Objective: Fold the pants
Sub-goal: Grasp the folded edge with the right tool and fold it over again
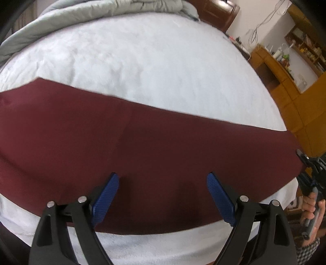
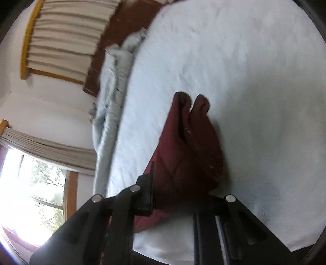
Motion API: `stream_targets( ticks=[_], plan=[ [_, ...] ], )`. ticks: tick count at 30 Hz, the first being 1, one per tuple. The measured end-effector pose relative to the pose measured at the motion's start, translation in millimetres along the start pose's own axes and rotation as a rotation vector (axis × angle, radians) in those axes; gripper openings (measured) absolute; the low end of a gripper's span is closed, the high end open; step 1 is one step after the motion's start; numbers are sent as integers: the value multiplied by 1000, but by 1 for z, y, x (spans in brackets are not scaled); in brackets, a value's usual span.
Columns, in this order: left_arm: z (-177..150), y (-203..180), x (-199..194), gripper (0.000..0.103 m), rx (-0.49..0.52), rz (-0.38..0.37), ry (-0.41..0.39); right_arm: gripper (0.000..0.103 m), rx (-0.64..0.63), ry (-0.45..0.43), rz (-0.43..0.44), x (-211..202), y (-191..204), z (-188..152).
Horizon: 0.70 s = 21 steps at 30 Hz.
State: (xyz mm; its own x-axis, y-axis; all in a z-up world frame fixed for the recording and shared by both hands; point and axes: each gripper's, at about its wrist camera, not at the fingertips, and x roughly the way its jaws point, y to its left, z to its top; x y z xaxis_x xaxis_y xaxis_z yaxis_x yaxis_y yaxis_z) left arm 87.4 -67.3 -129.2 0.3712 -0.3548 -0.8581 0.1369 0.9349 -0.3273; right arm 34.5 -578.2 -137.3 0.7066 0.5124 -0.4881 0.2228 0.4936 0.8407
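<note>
Dark red pants lie spread in a long band across the white bed. My left gripper hovers over their near edge, its blue pads wide apart and nothing gripped between them. At the band's right end, my right gripper pinches the fabric, with a person's hand on its handle. In the right wrist view the pants rise bunched into the right gripper, which is shut on the cloth. The fabric hides one finger.
A grey duvet is rolled up along the far side of the bed, also seen as the duvet. Wooden shelves and cabinets stand to the right. A bright window and curtains are beyond the bed.
</note>
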Motion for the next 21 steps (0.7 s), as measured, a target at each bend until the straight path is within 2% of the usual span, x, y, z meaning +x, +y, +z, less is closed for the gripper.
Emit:
stream_targets(
  ticks=[4, 6, 7, 10, 11, 13, 15, 16, 18, 19, 21],
  plan=[
    [1, -2, -4, 90, 17, 3, -35, 12, -2, -88, -66, -27, -12, 9],
    [-2, -3, 2, 90, 34, 15, -27, 12, 27, -113, -155, -37, -33, 13],
    [-4, -2, 8, 90, 41, 21, -15, 12, 12, -87, -247, -32, -43, 13],
    [-10, 2, 38, 90, 62, 53, 75, 13, 28, 2, -380, -7, -68, 4],
    [-14, 1, 42, 91, 96, 65, 61, 13, 49, 12, -390, -1, -78, 1],
    [-18, -5, 44, 93, 154, 79, 52, 13, 122, -5, -342, -2, -90, -1],
    [-18, -9, 37, 93, 158, 82, 56, 13, 135, -18, -326, -6, -87, 0],
    [-17, -10, 33, 93, 140, 55, 53, 13, 120, -31, -319, -8, -81, -2],
    [-15, -5, 32, 94, 103, 6, 49, 14, 82, -36, -362, -5, -69, -3],
    [-16, -1, 40, 94, 92, 4, 80, 15, 79, -10, -420, 3, -70, -3],
    [-15, 3, 45, 94, 105, -2, 86, 15, 93, 15, -454, 5, -80, -5]
  ],
)
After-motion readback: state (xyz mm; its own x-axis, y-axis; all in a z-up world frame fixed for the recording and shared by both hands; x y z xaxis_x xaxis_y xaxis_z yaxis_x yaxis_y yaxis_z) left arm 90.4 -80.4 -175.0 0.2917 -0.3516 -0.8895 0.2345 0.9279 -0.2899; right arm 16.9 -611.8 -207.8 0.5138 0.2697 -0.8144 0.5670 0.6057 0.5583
